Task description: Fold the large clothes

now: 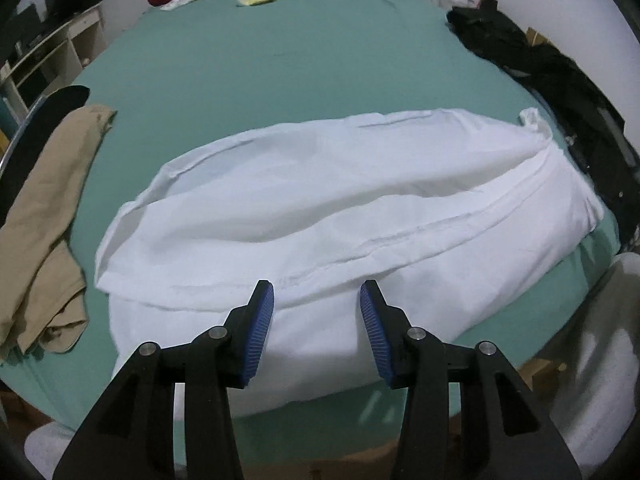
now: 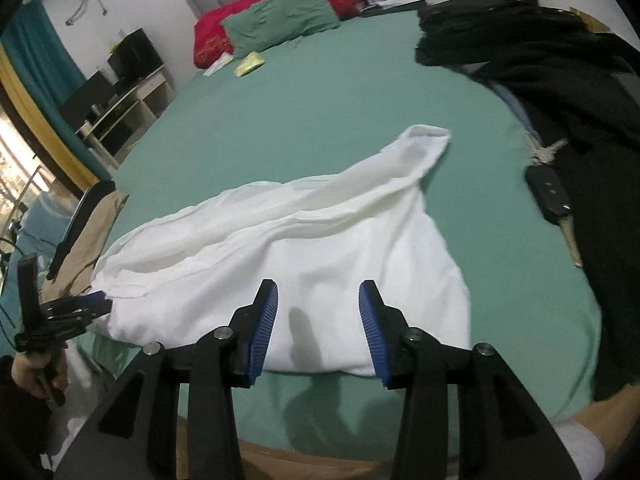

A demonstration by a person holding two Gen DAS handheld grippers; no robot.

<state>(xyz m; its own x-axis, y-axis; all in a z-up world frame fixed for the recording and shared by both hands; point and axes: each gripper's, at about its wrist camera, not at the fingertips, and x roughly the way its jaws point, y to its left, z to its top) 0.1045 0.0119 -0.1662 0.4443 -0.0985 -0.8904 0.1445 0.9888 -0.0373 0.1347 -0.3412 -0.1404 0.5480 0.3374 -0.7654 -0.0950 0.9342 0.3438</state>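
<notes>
A large white garment (image 1: 320, 216) lies loosely folded on the green bed (image 1: 280, 64), its near edge hanging over the bed's front edge. It also shows in the right wrist view (image 2: 304, 248). My left gripper (image 1: 317, 300) is open and empty just above the garment's near edge. My right gripper (image 2: 318, 300) is open and empty above the garment's near right part. The left gripper (image 2: 94, 300) also shows at the far left of the right wrist view, at the garment's left corner.
A beige garment (image 1: 44, 216) lies at the bed's left edge. Dark clothes (image 2: 560, 72) and a car key (image 2: 550, 196) lie along the right side. Green and red pillows (image 2: 280, 20) and a yellow packet (image 2: 249, 63) lie at the head. Shelves (image 2: 120, 100) stand left.
</notes>
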